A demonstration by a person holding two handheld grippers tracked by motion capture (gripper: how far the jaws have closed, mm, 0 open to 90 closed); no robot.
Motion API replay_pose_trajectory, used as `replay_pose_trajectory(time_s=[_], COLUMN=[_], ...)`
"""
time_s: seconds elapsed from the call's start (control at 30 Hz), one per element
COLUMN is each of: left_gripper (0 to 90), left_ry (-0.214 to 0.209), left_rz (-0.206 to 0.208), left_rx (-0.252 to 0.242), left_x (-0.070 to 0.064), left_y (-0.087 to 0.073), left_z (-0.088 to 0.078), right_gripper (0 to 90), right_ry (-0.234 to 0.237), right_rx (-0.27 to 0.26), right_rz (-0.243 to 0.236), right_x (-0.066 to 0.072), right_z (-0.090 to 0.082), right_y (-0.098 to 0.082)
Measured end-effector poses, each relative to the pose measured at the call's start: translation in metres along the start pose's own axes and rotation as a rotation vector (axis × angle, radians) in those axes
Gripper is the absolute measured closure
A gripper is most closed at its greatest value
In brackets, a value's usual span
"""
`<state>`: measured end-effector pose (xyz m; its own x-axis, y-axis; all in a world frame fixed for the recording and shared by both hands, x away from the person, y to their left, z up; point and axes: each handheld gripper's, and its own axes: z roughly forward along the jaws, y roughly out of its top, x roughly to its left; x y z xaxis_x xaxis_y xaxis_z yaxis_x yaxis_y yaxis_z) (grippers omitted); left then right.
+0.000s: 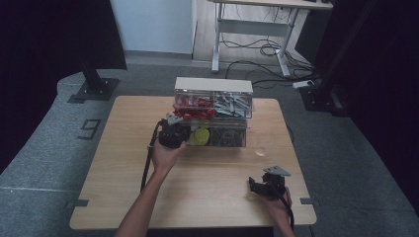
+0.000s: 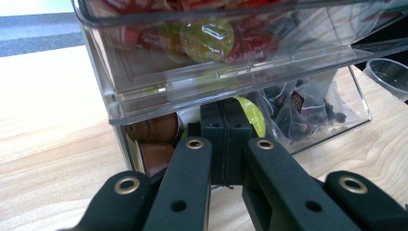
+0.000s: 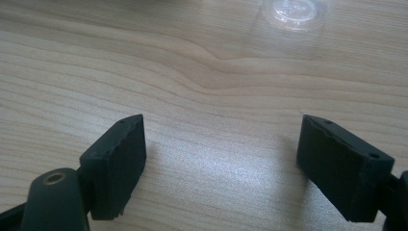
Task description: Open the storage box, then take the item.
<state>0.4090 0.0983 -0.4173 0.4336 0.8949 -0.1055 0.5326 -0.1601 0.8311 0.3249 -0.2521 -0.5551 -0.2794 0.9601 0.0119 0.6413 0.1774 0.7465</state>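
Clear drawer organizer (image 1: 213, 111): table's far middle, lower bin of capsules (image 2: 156, 130) and yellow-green pod (image 2: 253, 118) | left gripper (image 2: 226, 127): jaws pressed together at lower bin's mouth, nothing visibly pinched | right gripper (image 3: 221, 159): jaws spread over bare table (image 3: 202, 62), clear cup (image 3: 296, 12) beyond.

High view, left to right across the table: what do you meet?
Left hand-held gripper at the clear drawer box → yellow-green pod in its lower drawer → clear cup → right hand-held gripper, near edge.
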Motion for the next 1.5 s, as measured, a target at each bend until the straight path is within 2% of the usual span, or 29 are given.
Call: replay_pose_trajectory(time_s=[0.47, 0.87, 1.2, 1.27, 1.4, 1.5], left_gripper=[90.0, 90.0, 90.0, 89.9, 89.9, 89.9], left_ry=[0.009, 0.009, -0.012, -0.018, -0.030, -0.041], left_rz=[0.001, 0.007, -0.018, -0.014, -0.022, -0.023], left_rx=[-0.012, -0.013, -0.005, 0.003, 0.009, 0.008], left_x=[0.001, -0.001, 0.001, 0.000, 0.000, -0.002], left_y=[0.011, 0.011, 0.010, 0.010, 0.011, 0.012], left_z=[0.001, 0.000, 0.004, 0.004, 0.006, 0.008], right_gripper=[18.3, 20.9, 18.3, 18.4, 22.0, 24.6], right_ry=[-0.001, 0.005, -0.009, 0.008, 0.045, 0.074], right_rx=[-0.001, -0.005, 0.012, 0.015, -0.039, -0.070], right_rz=[0.001, -0.009, 0.010, 0.023, 0.044, 0.033], right_x=[0.000, 0.001, 0.006, 0.007, 0.011, 0.014], right_z=[0.000, 0.000, 0.000, -0.001, -0.010, -0.015], right_y=[0.000, 0.000, 0.002, 0.005, 0.015, 0.025])
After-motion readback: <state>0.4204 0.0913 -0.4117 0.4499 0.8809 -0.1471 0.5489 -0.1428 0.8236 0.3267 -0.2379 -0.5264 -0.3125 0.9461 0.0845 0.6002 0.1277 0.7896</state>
